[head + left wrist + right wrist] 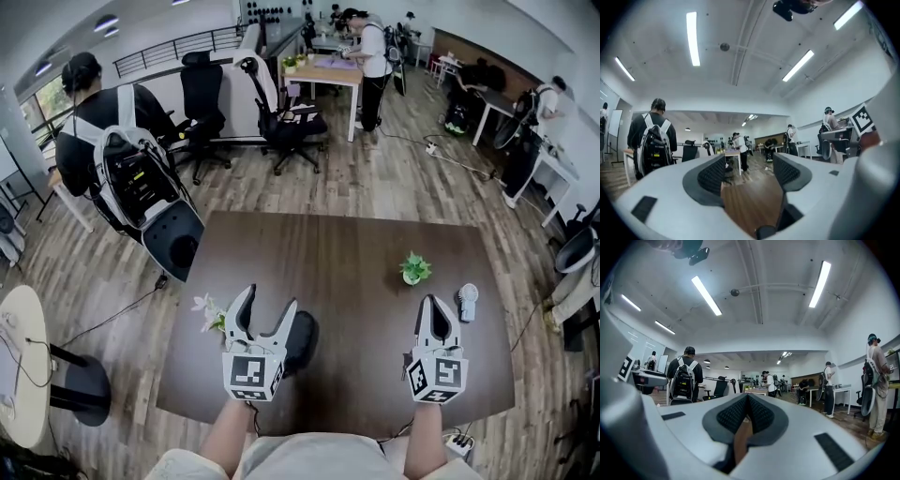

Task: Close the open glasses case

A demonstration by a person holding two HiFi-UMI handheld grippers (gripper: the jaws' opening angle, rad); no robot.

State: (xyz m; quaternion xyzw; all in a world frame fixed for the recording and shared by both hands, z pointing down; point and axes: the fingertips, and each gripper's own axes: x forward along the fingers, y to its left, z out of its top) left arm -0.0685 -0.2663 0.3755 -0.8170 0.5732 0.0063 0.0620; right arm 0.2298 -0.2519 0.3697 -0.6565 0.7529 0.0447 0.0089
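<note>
A black glasses case (303,339) lies on the brown table (356,253) near its front edge, partly hidden behind my left gripper. It shows only as a dark rounded lump, and I cannot tell how its lid stands. My left gripper (268,300) is held above the table just left of the case, open, with nothing between its fingers (712,176); the left gripper view shows only table top and the room beyond. My right gripper (436,302) hovers over the table's right part, shut and empty, its pads (747,414) pressed together.
A small potted plant (412,269) and a white hand-sized object (467,300) stand ahead of the right gripper. White flowers (206,307) lie left of the left gripper. A person with a backpack (141,183) stands off the table's far left corner; office chairs (286,127) are beyond.
</note>
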